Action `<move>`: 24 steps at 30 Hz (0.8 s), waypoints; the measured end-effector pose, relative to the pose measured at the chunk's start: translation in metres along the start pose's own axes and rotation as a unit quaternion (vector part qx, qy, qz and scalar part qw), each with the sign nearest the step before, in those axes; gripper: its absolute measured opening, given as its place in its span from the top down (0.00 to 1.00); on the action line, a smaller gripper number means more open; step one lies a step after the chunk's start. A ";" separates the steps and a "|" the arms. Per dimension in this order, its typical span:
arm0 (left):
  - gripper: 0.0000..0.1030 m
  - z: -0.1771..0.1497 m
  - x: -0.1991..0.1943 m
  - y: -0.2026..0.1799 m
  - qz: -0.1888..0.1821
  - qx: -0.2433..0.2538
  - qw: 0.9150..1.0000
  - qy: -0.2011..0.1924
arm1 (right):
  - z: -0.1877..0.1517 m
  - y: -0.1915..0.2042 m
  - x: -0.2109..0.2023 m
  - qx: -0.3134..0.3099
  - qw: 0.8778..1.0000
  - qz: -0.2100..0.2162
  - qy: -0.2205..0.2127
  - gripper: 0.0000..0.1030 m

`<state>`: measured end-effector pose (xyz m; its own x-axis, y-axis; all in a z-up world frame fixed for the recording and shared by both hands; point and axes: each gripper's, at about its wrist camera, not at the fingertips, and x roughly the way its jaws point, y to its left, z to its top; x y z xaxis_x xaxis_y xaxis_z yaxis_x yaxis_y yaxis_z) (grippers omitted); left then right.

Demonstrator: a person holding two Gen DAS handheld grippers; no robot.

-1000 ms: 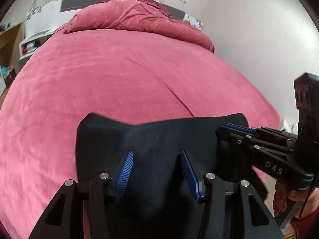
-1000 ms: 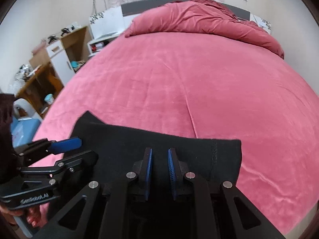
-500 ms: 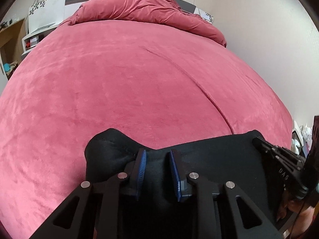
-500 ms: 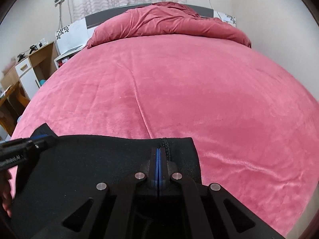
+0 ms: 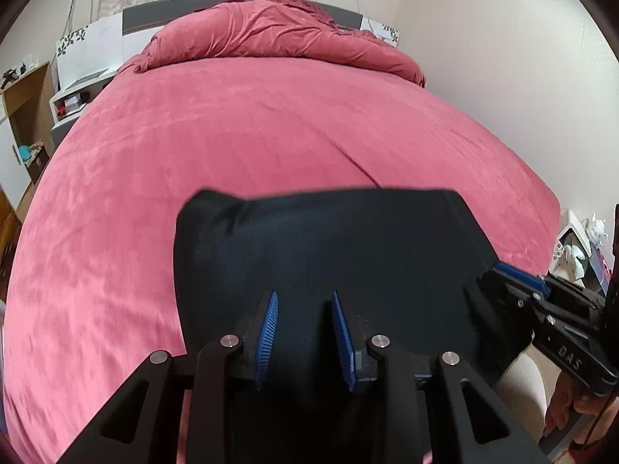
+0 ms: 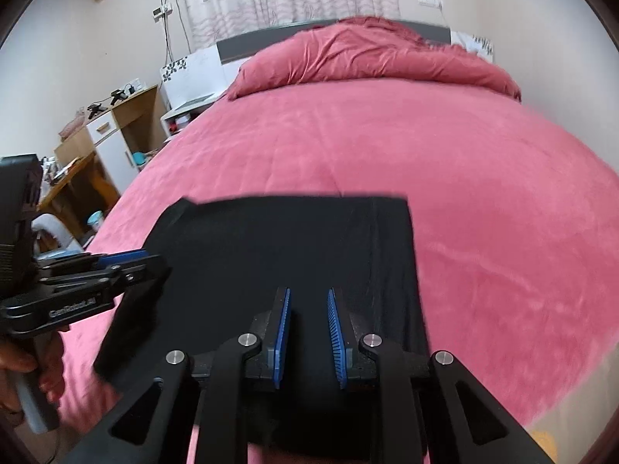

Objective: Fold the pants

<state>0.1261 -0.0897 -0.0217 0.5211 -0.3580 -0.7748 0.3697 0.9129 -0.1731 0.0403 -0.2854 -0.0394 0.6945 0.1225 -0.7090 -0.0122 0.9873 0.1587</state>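
Black pants [image 5: 329, 255], folded flat at the bed's [image 5: 271, 147] near edge, 6 o'clock; left tool [image 5: 305, 338] and right tool [image 6: 308, 338] stood parted and empty above, apparently released to let the fold settle.

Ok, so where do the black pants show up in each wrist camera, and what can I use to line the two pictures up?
Left wrist: the black pants fill the lower centre, reaching the right gripper at right.
Right wrist: the black pants lie lower centre-left, the left gripper at their left edge.
Shared landmark: the bunched red duvet at the headboard.
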 end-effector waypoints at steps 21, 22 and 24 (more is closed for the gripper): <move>0.64 -0.080 -0.049 0.010 -0.034 0.013 0.999 -0.006 | -0.039 -0.029 -0.015 0.043 0.997 0.025 0.051 0.73; 0.64 -0.082 -0.053 0.019 -0.041 0.002 0.999 -0.007 | -0.037 -0.030 -0.018 0.045 0.998 0.026 0.046 0.57; 0.64 -0.081 -0.058 0.041 -0.038 -0.028 0.999 -0.010 | -0.031 -0.037 -0.028 0.054 0.998 0.028 0.029 0.34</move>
<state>0.0484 -0.0154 -0.0328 0.5089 -0.4297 -0.7459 0.3653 0.8924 -0.2649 -0.0008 -0.3223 -0.0471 0.6520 0.1857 -0.7352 0.0309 0.9622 0.2704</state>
